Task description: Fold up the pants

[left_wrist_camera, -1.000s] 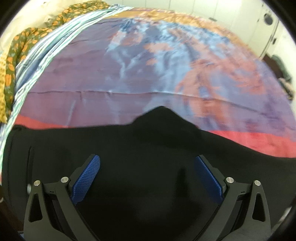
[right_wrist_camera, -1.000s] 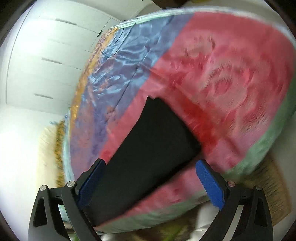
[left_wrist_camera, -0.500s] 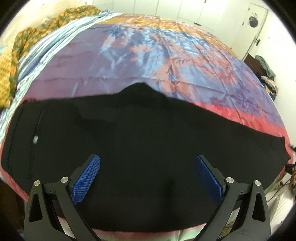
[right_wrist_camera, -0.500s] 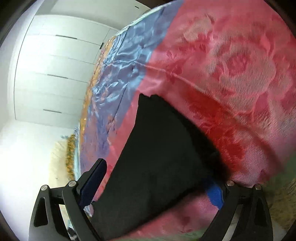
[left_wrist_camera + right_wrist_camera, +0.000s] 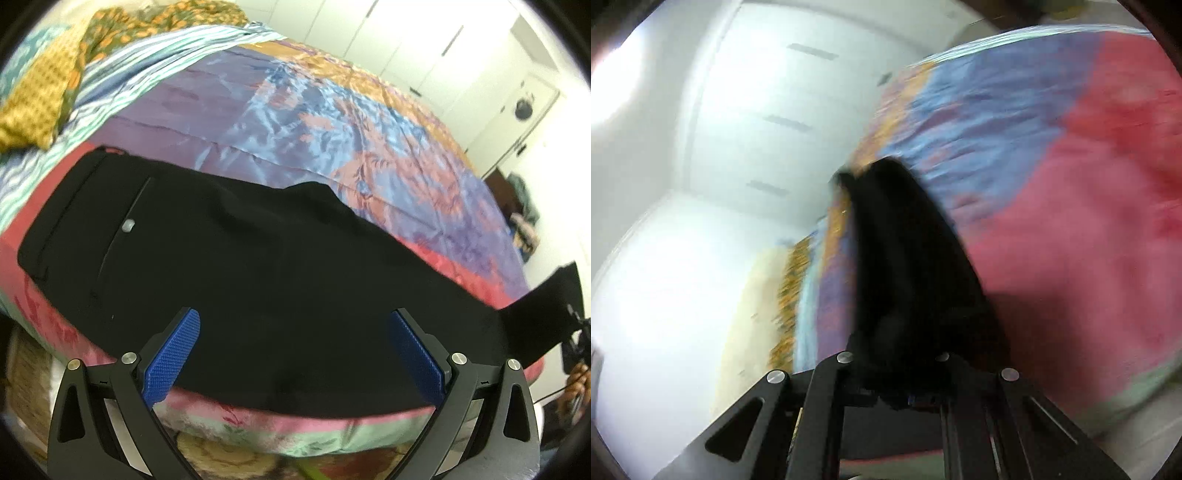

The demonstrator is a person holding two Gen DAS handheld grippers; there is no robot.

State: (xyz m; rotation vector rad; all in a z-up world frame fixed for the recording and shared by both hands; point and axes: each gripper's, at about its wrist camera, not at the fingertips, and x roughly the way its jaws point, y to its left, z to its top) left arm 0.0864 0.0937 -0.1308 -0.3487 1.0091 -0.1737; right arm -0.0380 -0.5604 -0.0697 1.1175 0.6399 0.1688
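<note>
Black pants lie along the bed's front edge in the left wrist view, with the waistband and a button at the left and the legs running right. My left gripper hovers open over the thigh area and holds nothing. At the far right the leg end is lifted off the bed, pinched by my right gripper. The blurred right wrist view shows the right gripper with its jaws closing tight on the bunched black fabric, which hides the pads.
A shiny bedspread in blue, purple, orange and red covers the bed. Yellow and orange patterned cloths lie at the far left corner. White wardrobe doors stand behind, with a clothes pile at the right. A hand shows at lower right.
My right gripper went from wide open around the leg end to shut on it and raised it off the bed. The left gripper drew back and up, still open, showing the whole pants.
</note>
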